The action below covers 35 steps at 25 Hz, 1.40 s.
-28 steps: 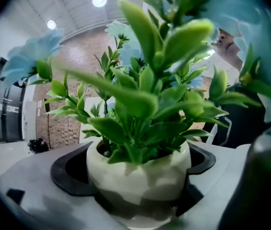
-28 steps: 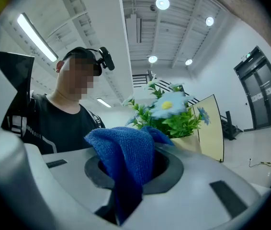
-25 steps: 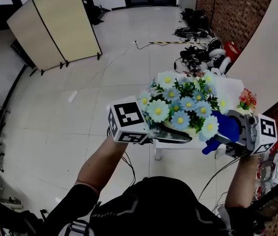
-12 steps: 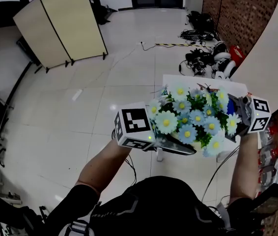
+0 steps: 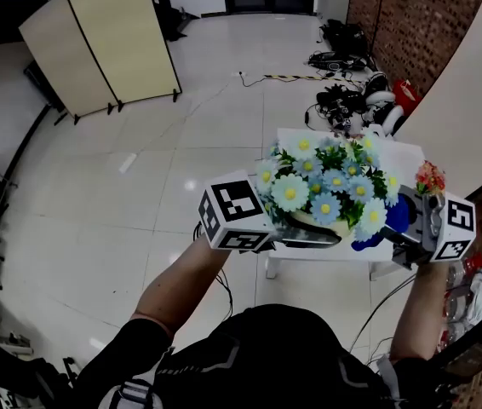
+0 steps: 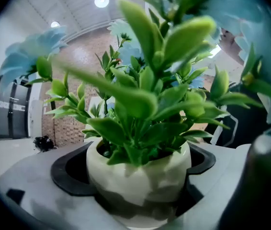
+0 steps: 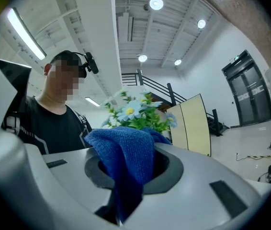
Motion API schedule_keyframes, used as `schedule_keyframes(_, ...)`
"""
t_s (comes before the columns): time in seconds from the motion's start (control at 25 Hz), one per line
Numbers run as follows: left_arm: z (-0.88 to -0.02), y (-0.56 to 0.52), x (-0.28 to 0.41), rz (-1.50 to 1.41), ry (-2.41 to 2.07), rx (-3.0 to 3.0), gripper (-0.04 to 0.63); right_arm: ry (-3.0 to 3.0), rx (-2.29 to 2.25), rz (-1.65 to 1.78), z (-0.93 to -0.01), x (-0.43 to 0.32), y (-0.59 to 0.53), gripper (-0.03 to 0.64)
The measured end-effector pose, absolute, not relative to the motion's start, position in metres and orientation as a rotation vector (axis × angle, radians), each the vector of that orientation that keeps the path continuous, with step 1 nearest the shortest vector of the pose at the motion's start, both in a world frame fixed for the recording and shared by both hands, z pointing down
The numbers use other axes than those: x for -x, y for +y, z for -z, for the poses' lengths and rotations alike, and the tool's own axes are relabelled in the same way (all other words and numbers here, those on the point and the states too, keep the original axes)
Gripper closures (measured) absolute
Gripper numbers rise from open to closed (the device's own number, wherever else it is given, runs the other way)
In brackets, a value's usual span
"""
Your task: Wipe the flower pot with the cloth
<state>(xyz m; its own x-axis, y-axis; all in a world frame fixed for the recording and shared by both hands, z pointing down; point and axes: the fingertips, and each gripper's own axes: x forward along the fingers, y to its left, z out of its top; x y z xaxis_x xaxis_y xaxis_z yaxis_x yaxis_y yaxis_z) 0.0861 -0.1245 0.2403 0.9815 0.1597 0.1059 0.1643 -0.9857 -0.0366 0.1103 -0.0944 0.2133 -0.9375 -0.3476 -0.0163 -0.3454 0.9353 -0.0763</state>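
Two tools meet over a white table (image 5: 404, 158) in the head view, one on each side of a bunch of pale blue and white flowers (image 5: 322, 181). At the left, the left tool (image 5: 301, 235) has its jaws closed against the two sides of the cream pot (image 6: 138, 176). Its own view shows the black pads pressing the pot's rounded wall, with green leaves rising thick from the rim and the ceiling lights behind them. The pot is held upright, and the flowers spread wide above it and hide most of it from the head view. At the right, the right tool (image 5: 403, 228) has its jaws clamped on a blue cloth (image 7: 126, 150). The cloth bunches up between the pads and hangs down through the gap. In the head view the cloth sits just beside the pot's right side, under the outer flowers; whether it touches the pot I cannot tell. The right gripper view looks up past the cloth to the flowers and to a person in a black shirt (image 7: 54, 123). A small red bloom (image 5: 429, 177) stands near the right tool, a folding screen (image 5: 96, 41) stands well apart on the tiled floor, and cables (image 5: 343, 58) lie by the brick wall.
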Motion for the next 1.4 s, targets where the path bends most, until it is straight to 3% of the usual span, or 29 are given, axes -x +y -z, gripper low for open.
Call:
schedule_keyframes(0.32, -0.253, -0.143, -0.091, 0.210, -0.067, 3.119, 0.038, 3.084, 0.669, 0.083, -0.228, -0.076, -0.073, 0.540)
schedule_keyframes(0.6, -0.246, -0.128, -0.088, 0.230, -0.125, 3.033, 0.038, 2.966, 0.801, 0.080, -0.212, -0.139, -0.118, 0.540)
schedule_keyframes(1.08, -0.234, -0.102, -0.080, 0.212, -0.299, 2.972, 0.038, 3.100, 0.277, 0.138, -0.214, -0.111, -0.149, 0.540)
schedule_keyframes(1.4, -0.249, -0.138, -0.081, 0.237, -0.085, 3.020, 0.038, 3.082, 0.419, 0.098, -0.236, -0.113, -0.115, 0.540)
